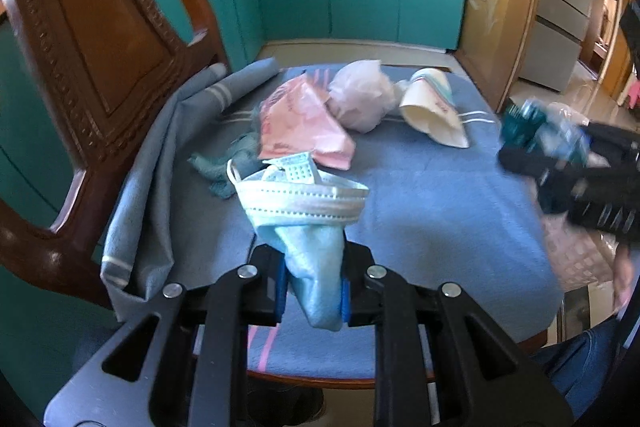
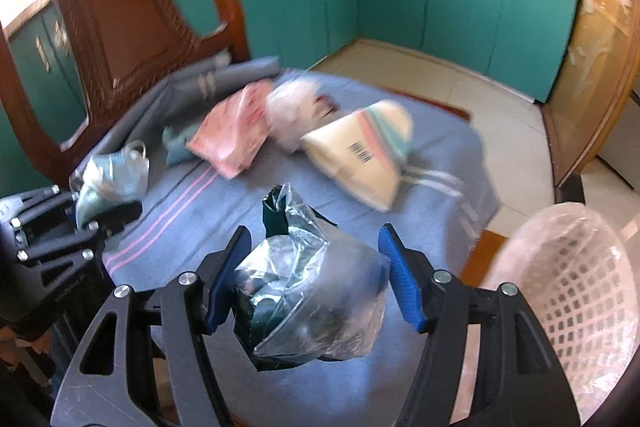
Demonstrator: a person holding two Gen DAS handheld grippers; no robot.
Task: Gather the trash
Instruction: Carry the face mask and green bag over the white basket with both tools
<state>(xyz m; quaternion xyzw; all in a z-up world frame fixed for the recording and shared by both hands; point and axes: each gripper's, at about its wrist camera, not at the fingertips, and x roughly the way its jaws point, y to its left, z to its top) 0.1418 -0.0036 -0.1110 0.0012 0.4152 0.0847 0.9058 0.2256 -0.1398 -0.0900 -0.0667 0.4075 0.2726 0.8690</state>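
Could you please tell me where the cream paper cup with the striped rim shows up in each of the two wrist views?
Left wrist view: the paper cup lies on its side at the far right of the blue cloth.
Right wrist view: the cup lies right of centre, barcode showing.
Shared landmark: the pink packet, left of the cup in both.

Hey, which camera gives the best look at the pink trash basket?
The right wrist view. There the pink basket shows its lattice wall and liner at lower right, beside the right gripper. The left wrist view catches only a blurred patch of it, mostly hidden behind that gripper.
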